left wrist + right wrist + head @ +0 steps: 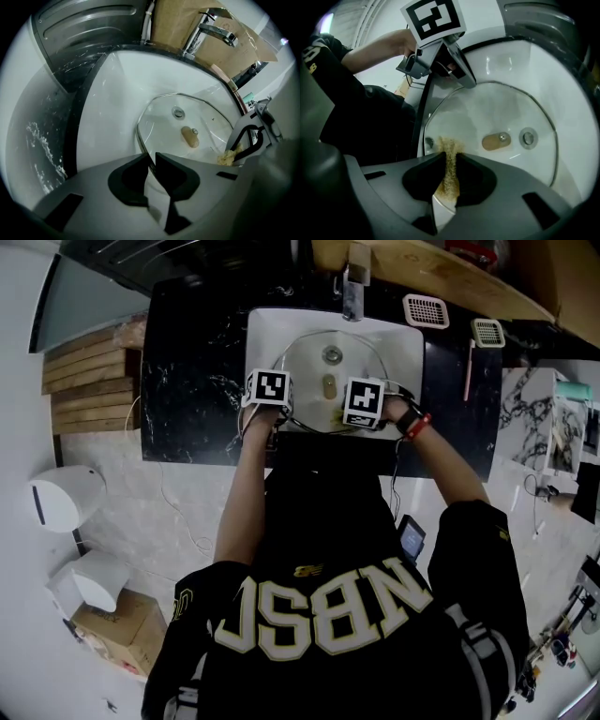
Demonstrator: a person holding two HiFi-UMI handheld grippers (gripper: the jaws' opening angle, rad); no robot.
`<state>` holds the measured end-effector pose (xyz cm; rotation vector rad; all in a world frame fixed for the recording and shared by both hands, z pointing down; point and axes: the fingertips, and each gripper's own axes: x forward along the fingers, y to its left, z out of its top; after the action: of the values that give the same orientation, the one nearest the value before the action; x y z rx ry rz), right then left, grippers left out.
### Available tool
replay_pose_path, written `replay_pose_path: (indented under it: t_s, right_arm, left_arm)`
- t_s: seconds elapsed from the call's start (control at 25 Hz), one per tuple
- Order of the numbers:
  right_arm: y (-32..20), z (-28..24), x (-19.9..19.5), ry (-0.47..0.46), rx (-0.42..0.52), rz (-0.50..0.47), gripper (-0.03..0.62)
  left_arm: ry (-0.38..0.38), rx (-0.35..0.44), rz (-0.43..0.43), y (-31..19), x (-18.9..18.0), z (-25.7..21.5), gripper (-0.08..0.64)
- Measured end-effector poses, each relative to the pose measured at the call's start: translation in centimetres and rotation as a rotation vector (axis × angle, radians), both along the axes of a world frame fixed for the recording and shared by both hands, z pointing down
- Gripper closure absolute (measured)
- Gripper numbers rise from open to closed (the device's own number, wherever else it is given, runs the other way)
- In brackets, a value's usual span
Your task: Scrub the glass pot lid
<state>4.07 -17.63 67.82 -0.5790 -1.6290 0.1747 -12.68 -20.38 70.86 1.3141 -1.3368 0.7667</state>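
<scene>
A round glass pot lid (314, 357) lies in the white sink (262, 334), its tan knob (328, 386) facing up. My left gripper (151, 158) is shut on the lid's metal rim (138, 136) at the near left edge. My right gripper (450, 158) is shut on a yellow-brown sponge (449, 174), whose tip rests on the glass (511, 112) near the lid's near edge. In the head view both marker cubes, left (270, 388) and right (364, 401), sit over the sink's front edge. The left gripper (457, 70) shows in the right gripper view, gripping the rim.
A chrome faucet (353, 287) stands behind the sink, whose drain (178, 112) shows through the glass. Black stone counter (187, 381) surrounds the basin. Two perforated pads (427, 310) (487, 332) and a pink stick (468, 371) lie at the right. A steel tray (89, 28) sits left.
</scene>
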Motion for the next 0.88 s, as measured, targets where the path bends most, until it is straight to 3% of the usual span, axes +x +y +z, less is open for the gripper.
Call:
replay_pose_path:
  t_s: [0.52,0.88]
  right_arm:
    - [2.2,0.7,-7.8,-0.248,-0.081,0.175,0.522]
    - [0.3,2.5,-11.3,-0.359,-0.02,0.174,0.52]
  left_arm:
    - [0.007,-0.028,-0.009,0.6,-0.1,-0.4,0.499]
    - [0.122,-0.08,-0.079,0.9,0.0,-0.4,0.5]
